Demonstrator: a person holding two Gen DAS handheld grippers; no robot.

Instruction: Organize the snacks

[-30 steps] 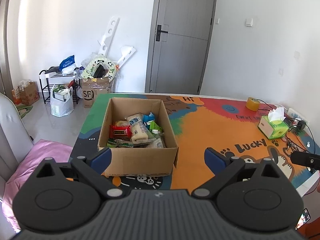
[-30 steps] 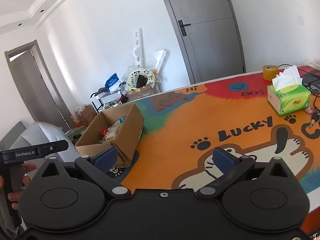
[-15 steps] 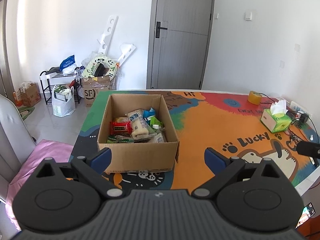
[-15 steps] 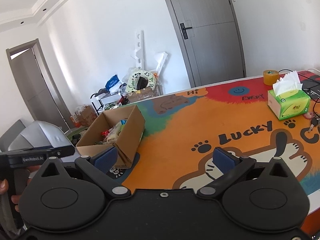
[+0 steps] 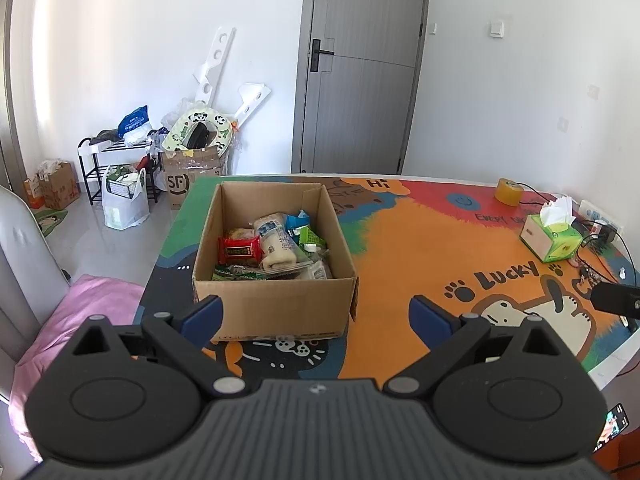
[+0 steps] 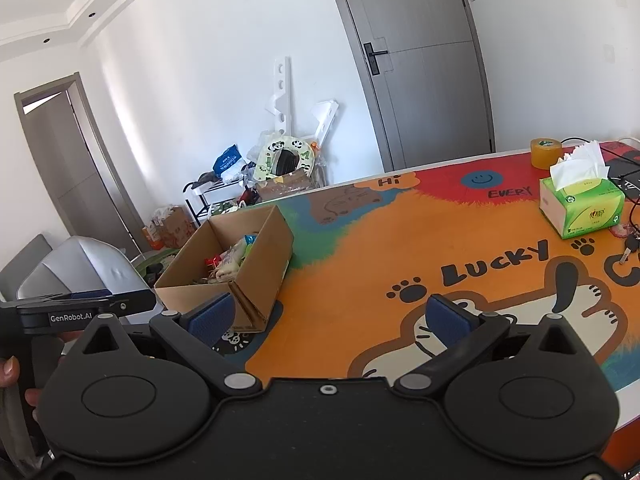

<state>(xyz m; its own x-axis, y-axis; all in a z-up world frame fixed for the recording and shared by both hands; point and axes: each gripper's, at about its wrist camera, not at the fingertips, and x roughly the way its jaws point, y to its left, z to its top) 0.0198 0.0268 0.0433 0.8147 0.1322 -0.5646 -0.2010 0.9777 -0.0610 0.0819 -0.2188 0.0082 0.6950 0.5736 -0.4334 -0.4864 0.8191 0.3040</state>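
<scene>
left gripper (image 5: 316,314): blue-padded fingers spread wide, nothing between them; held back from the near wall of the box, above the surface edge
right gripper (image 6: 326,316): fingers wide apart, empty; well right of the box, over the orange part of the mat
box: open brown cardboard box (image 5: 280,308) on the colourful cartoon-print surface (image 5: 420,256), near its left end; in the right wrist view (image 6: 256,264) seen from a corner
snacks: all inside the box; red wrapped bar (image 5: 239,251), pale cylindrical roll in clear printed wrap (image 5: 277,245), green packets (image 5: 310,237), blue-green packet (image 5: 298,220); the pile overlaps, lower items mostly hidden, labels unreadable; in the right wrist view the box wall cuts off most of them
tissue box: green cardboard tissue box (image 6: 582,206), far right of the box
tape: yellow tape roll (image 6: 545,153), beyond the tissue box, far from the cardboard box
cables and keys: at the surface's right edge, partly cut off, hard to make out
left gripper body (image 6: 80,312): left of the box in the right wrist view, its fingers out of frame
</scene>
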